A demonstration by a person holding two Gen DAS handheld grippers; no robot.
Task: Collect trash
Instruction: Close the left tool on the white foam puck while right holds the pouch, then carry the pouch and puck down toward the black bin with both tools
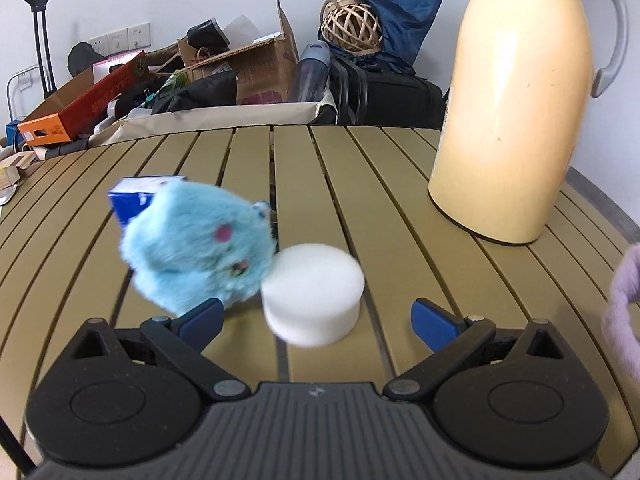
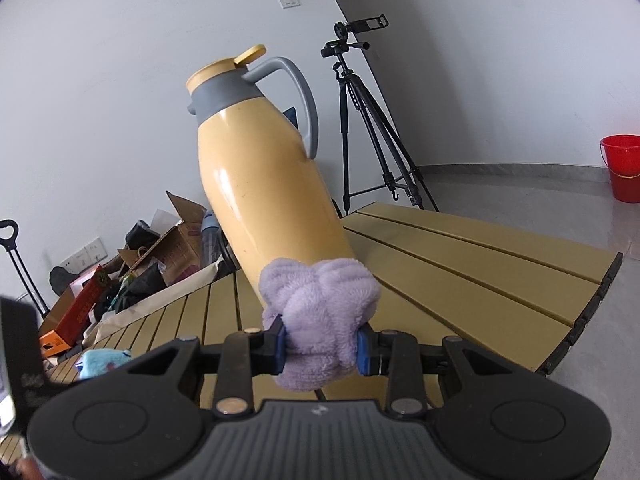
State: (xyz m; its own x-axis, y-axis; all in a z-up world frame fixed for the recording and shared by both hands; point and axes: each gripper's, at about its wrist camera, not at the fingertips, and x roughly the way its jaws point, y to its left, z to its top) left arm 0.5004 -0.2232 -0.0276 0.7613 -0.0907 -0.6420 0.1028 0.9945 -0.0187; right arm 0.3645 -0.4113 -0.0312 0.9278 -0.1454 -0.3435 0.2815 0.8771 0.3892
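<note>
On the slatted table (image 1: pixel 400 184), white foam disc (image 1: pixel 314 294) flat-side up (short axis vertical), left gripper (image 1: pixel 316 322) spread, right gripper (image 2: pixel 322 346) clamping lilac cloth (image 2: pixel 320 312).

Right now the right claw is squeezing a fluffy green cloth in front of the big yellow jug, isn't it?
Not quite: the fluffy cloth is purple, not green. The right wrist view shows the right claw squeezing it in front of the big yellow jug.

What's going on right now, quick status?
Left gripper open, nearing white foam puck. Right gripper clamped on purple fluffy cloth. Blue plush toy touching puck.
</note>
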